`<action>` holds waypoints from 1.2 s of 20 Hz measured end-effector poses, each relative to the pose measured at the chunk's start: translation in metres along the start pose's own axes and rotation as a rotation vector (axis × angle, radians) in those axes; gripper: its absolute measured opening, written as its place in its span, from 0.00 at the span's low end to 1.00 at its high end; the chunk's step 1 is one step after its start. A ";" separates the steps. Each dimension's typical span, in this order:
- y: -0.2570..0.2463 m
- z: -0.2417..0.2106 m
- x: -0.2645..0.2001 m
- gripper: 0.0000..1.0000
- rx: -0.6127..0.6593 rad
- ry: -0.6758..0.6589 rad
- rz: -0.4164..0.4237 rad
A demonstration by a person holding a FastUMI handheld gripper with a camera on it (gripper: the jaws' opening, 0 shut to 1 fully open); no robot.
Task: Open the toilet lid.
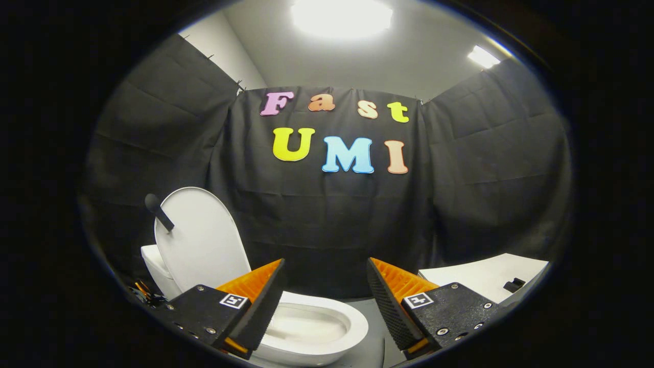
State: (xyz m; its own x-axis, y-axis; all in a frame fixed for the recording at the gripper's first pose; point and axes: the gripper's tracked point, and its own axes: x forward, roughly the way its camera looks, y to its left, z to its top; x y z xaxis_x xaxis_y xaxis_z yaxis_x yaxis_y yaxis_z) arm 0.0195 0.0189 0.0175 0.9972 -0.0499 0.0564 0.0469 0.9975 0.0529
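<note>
The tool (pixel 324 301) is wide open. Its two fingers stand far apart and nothing is held between them. The left finger (pixel 258 306) sits in front of the near rim of the toilet bowl (pixel 311 327), and I cannot tell if it touches the rim. The right finger (pixel 391 306) is off to the right of the bowl, in the air.

The white bowl is low down, just ahead of the fingers and mostly between them. You can see into it.

The toilet lid (pixel 202 240) is up. It is white and oval and stands almost straight, leaning back a little. It rises behind the left finger, at the back of the bowl. A short dark handle (pixel 158 210) sticks out from the lid's upper left edge.

Off to the right, past the right finger, is a flat white tabletop (pixel 485 276) with a small dark thing (pixel 513 284) lying on it.

Black cloth (pixel 327 220) hangs all around as the wall. Above it, two bright ceiling lights (pixel 341 18) shine.
</note>
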 end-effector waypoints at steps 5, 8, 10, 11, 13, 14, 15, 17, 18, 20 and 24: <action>-0.007 -0.027 0.001 0.95 -0.012 0.068 -0.011; -0.018 -0.031 -0.003 0.95 0.015 0.082 -0.029; -0.021 -0.028 -0.004 0.95 0.041 0.072 -0.040; -0.022 -0.029 -0.003 0.95 0.047 0.071 -0.047; -0.021 -0.031 -0.003 0.95 0.052 0.074 -0.047; -0.020 -0.032 -0.004 0.95 0.047 0.079 -0.045; -0.018 -0.033 -0.004 0.95 0.037 0.083 -0.041; -0.013 -0.033 -0.004 0.95 0.009 0.087 -0.031; -0.009 -0.033 -0.005 0.95 -0.001 0.087 -0.023; -0.004 -0.032 -0.006 0.95 -0.014 0.085 -0.006; 0.003 -0.032 -0.008 0.95 -0.031 0.085 0.016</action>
